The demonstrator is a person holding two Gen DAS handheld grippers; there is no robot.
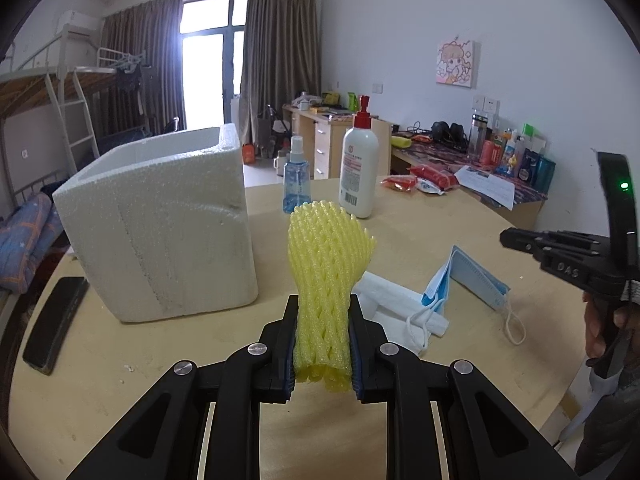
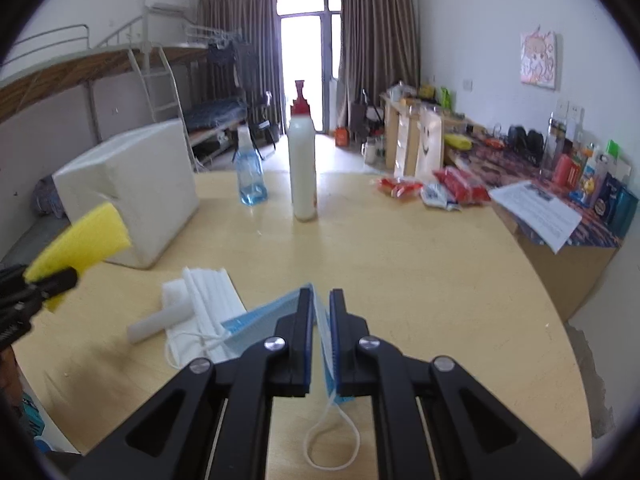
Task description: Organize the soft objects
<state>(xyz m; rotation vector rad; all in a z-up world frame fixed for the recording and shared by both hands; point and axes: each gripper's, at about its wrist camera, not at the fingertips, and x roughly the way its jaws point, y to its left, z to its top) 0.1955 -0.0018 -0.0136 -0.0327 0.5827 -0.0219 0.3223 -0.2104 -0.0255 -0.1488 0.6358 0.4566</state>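
Foam netting, yellow and sleeve-shaped, stands upright in the left tongs, whose pads pinch its lower part so the flared top rises clear of the table. Right tongs are pressed together on a blue face mask, gripped along its fold, with one ear loop dangling beneath the jaws.

Both grips appear meant to carry soft items off the table, judging by the task. A likely destination is the white foam box, which sits ahead and to the left of the left tongs with its open top facing up.

Just ahead of the right tongs and to their left lies a stack of white masks, with a small white foam piece resting beside it; these seem not yet collected.

Further ahead stand a blue spray bottle and a white pump bottle, upright, near the box's right side. They could be knocked if a hand swings wide. Red packets lie well off to the right, out of the way.
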